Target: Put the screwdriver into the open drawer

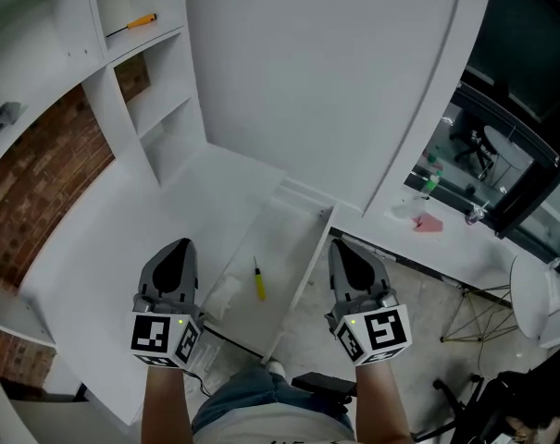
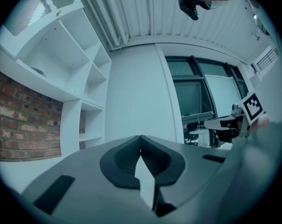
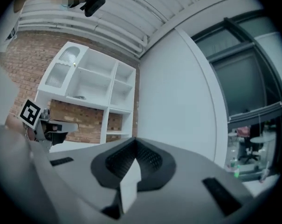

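Yellow screwdriver (image 1: 258, 281) lies in the open drawer (image 1: 284, 229), about midway between its front and back edges. Left gripper (image 1: 178, 246) and right gripper (image 1: 342, 246): fingers closed, empty, either side of drawer.

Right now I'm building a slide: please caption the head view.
Left gripper and right gripper, both shut and empty, flank the open drawer holding a yellow screwdriver.

A screwdriver (image 1: 258, 280) lies in the drawer (image 1: 278, 229). The left hand-held gripper (image 1: 176, 251) is at its 9 o'clock, over the table (image 1: 113, 239), and the right hand-held gripper (image 1: 347, 251) at 3 o'clock. A second screwdriver (image 1: 131, 25) lies on a shelf (image 1: 148, 41) at 11 o'clock.
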Tool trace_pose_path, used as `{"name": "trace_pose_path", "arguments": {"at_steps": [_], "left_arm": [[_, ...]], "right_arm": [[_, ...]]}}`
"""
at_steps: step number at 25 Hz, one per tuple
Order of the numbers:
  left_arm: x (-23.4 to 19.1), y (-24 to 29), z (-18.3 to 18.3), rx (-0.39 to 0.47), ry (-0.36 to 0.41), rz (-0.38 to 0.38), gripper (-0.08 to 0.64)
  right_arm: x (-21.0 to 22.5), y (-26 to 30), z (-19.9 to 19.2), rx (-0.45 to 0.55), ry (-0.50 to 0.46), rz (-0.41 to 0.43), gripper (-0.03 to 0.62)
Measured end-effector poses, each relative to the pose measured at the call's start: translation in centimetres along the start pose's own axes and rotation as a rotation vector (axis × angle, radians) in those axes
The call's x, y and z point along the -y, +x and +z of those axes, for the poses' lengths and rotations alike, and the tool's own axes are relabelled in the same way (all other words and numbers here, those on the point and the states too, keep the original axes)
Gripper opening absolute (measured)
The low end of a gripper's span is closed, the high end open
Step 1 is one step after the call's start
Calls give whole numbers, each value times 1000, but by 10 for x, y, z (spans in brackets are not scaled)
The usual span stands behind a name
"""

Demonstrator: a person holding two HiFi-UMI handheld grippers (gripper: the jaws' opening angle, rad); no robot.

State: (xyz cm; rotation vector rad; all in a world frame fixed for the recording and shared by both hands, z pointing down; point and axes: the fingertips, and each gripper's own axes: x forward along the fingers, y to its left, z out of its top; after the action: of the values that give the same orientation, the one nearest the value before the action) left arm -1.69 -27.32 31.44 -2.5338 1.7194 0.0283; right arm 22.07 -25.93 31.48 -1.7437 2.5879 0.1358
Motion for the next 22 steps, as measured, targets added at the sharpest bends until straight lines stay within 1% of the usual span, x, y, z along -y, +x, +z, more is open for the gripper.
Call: {"name": "trace_pose_path", "arguments": {"at_steps": [3, 5, 11, 22], "left_arm": [[1, 1, 13, 38, -1, -24, 14], [4, 3, 15, 45, 8, -44, 14], [8, 5, 16, 39, 34, -93, 14], [0, -15, 26, 62, 28, -95, 14]], "right_arm": [[1, -8, 8, 4, -58, -35, 9], [1, -13, 10, 0, -79, -51, 9], [-2, -19, 20, 11, -93, -110, 9], [-17, -32, 37, 27, -133, -146, 9]]}}
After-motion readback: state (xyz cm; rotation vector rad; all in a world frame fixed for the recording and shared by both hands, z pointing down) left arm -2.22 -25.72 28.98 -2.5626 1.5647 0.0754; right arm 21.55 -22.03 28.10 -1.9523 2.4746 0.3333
